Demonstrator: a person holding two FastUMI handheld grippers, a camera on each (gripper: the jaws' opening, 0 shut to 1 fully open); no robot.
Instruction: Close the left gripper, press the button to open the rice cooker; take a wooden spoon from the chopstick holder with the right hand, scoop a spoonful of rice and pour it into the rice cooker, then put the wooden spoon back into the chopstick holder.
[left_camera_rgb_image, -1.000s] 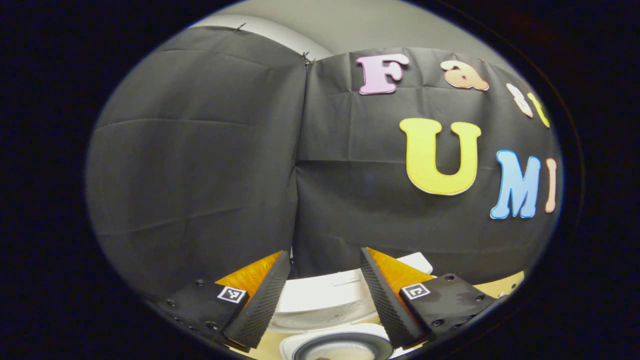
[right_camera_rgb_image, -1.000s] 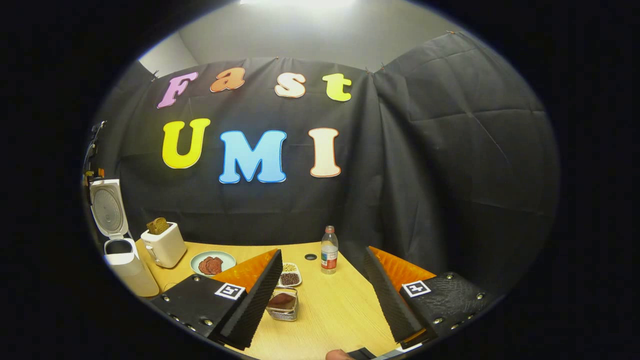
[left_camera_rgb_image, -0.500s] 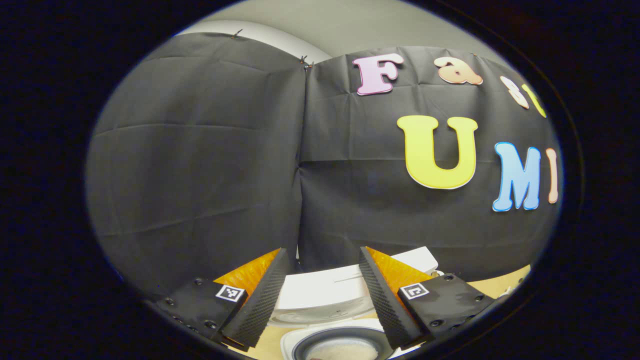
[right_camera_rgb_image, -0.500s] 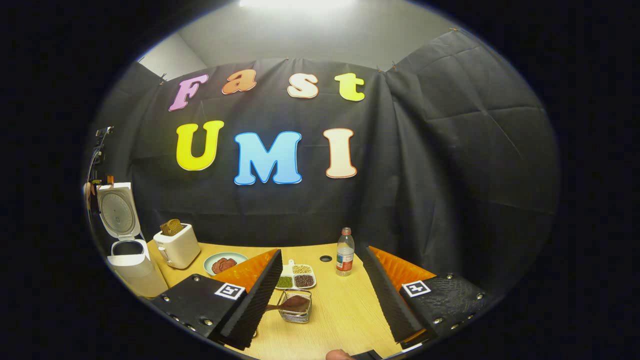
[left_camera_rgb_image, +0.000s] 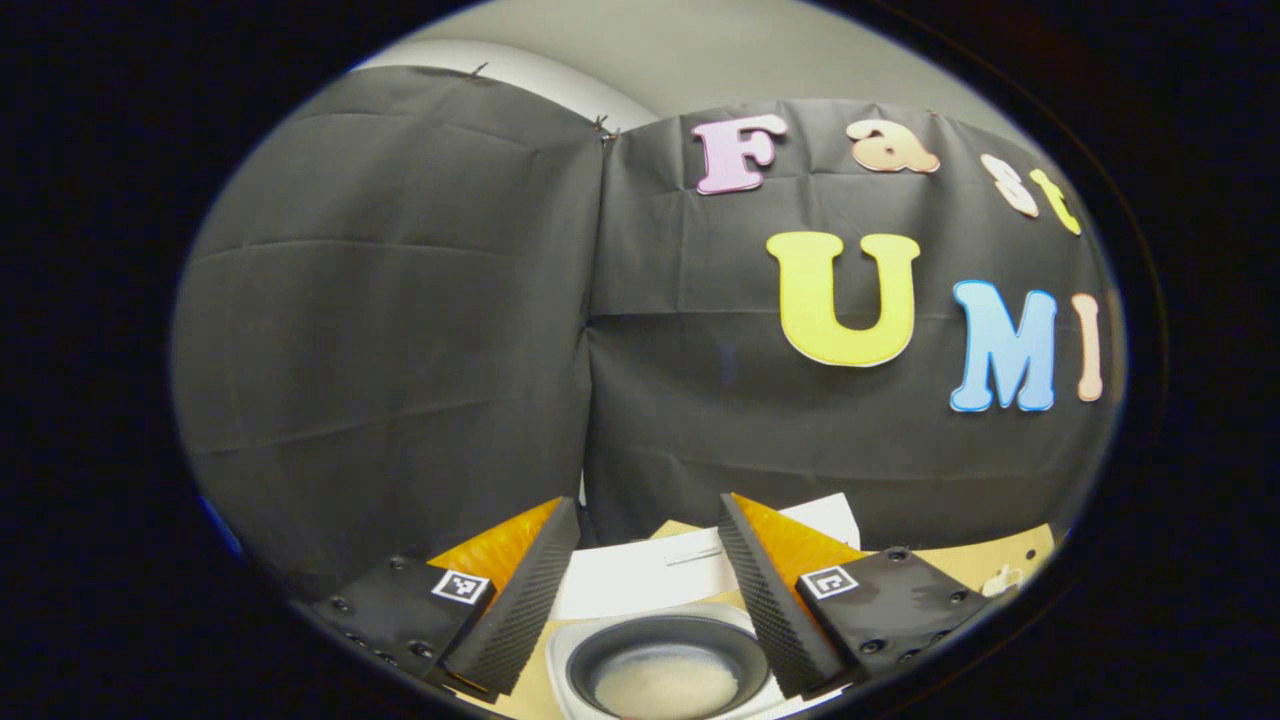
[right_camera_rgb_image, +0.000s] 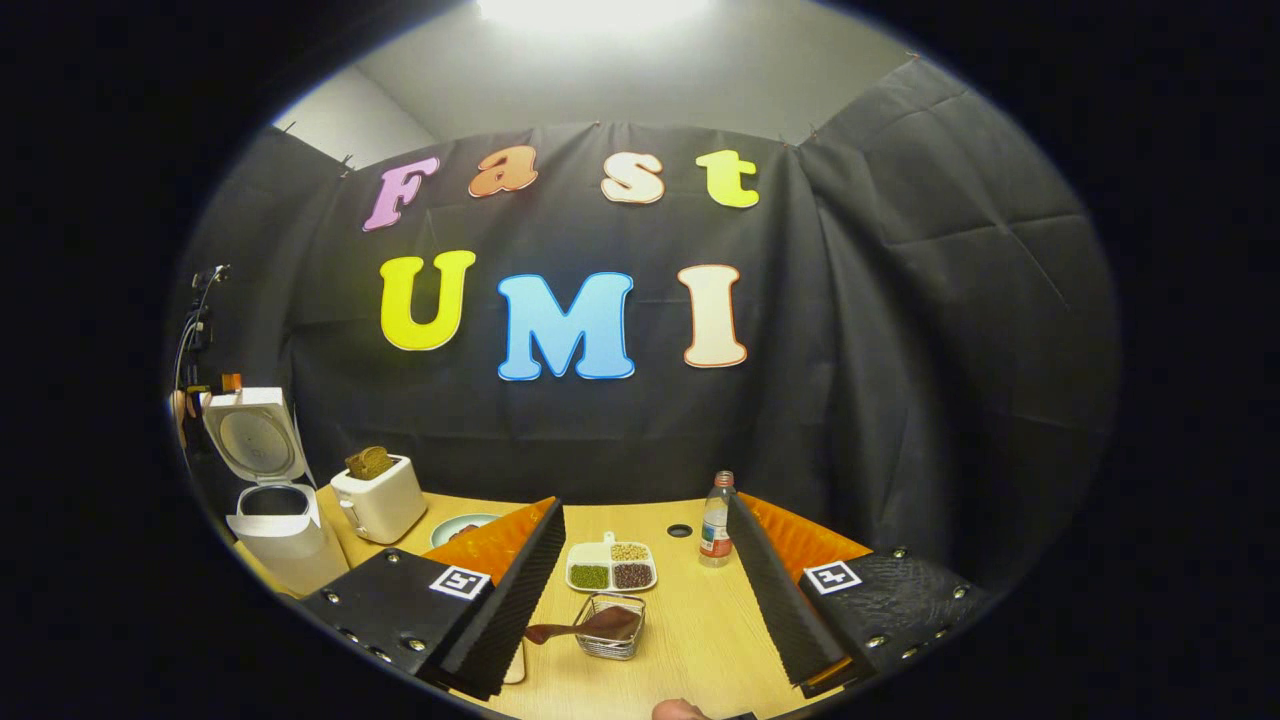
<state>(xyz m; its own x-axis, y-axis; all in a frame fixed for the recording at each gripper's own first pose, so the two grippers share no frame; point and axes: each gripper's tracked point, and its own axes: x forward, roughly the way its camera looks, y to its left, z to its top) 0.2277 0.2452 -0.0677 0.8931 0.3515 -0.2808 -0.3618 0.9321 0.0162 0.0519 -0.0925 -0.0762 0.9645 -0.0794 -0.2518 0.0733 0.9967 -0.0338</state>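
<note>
Black cloth hangs behind a pale wooden table (right_camera_rgb_image: 690, 630). At lower left of the right gripper view the white rice cooker (right_camera_rgb_image: 265, 500) stands lid up; its dark pot, holding white rice, has slid up into the bottom of the left gripper view, between the left gripper (left_camera_rgb_image: 640, 590)'s wide-apart fingers. The right gripper (right_camera_rgb_image: 640, 590), equally wide and empty, has backed off, revealing the brown wooden spoon (right_camera_rgb_image: 585, 628) lying across the wire chopstick holder (right_camera_rgb_image: 612, 628). The task looks essentially finished.

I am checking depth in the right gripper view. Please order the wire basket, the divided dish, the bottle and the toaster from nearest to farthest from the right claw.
1. Wire basket, between the right claw's fingers, spoon inside.
2. Divided dish, just behind it.
3. Bottle, right, near the wall.
4. Toaster, far left.

Bottle and toaster are close; their order is uncertain.
</note>
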